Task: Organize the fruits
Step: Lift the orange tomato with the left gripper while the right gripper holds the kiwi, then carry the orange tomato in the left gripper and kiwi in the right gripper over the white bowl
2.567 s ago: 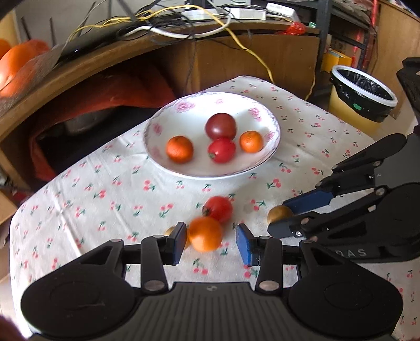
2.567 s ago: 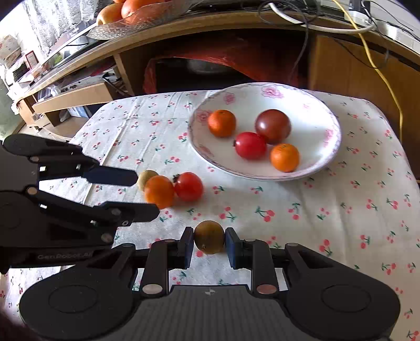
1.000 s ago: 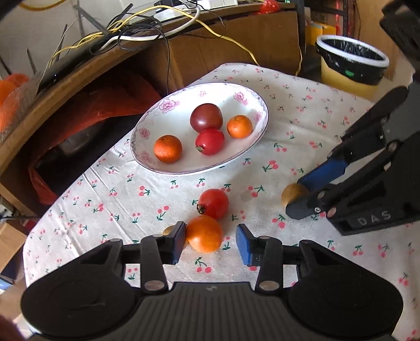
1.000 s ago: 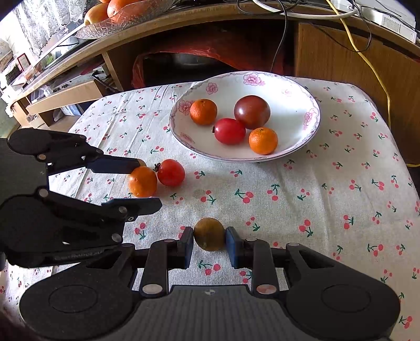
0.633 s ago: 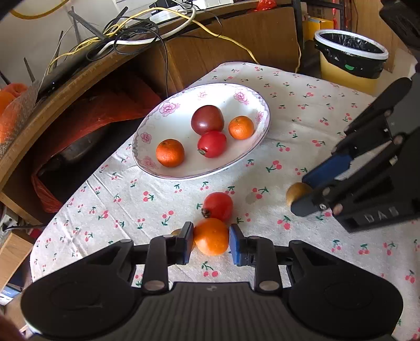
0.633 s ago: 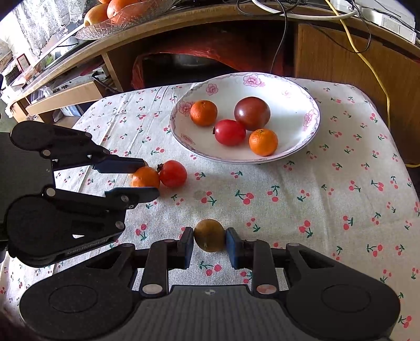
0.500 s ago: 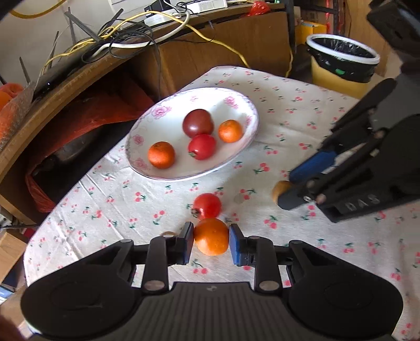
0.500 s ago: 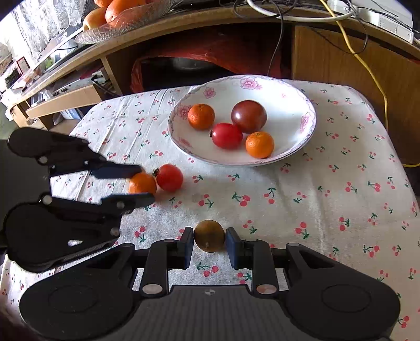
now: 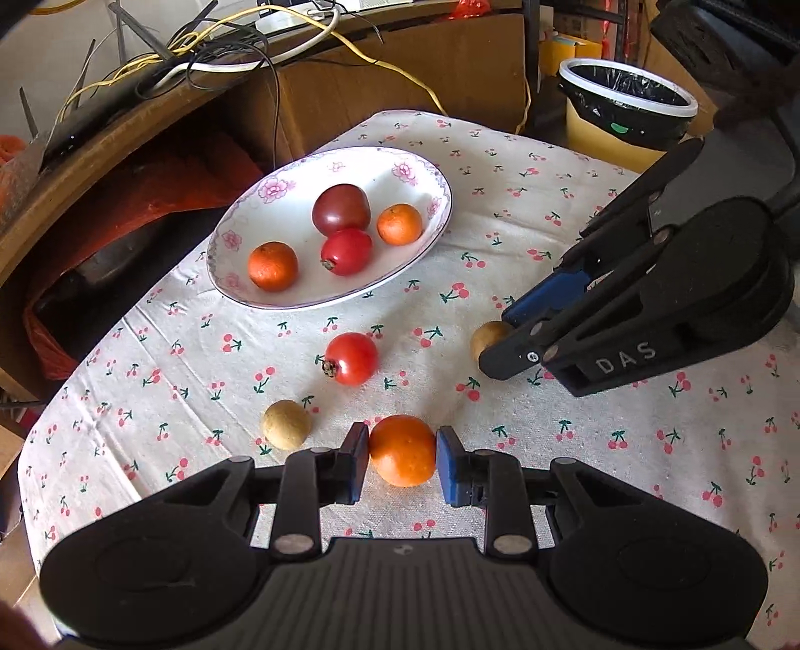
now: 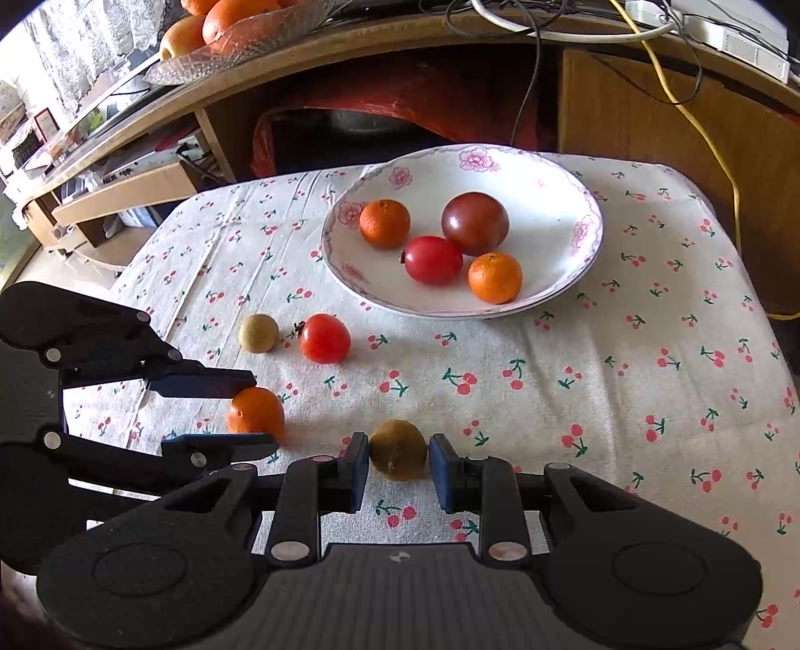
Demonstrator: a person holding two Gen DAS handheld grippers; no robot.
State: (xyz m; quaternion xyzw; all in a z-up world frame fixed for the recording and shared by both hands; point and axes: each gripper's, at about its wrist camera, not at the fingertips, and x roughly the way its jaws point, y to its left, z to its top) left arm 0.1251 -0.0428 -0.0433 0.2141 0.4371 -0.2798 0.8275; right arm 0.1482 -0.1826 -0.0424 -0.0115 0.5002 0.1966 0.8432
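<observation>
While the left gripper [image 9: 403, 451] pinches a round orange tangerine [image 9: 402, 450] at lower centre, the right gripper [image 10: 398, 458] clamps a small brown-green round fruit [image 10: 398, 449].

wrist views, close, sharing bowl [image 9: 445, 210]

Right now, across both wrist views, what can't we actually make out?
- Left wrist view: most of the small brown fruit is hidden behind the right hand-held gripper, so its grip cannot be judged there.
- Right wrist view: the fruits in the glass dish on the shelf are cut off by the top edge.
- Both views: whether the held orange is lifted or resting on the tablecloth is unclear.
</observation>
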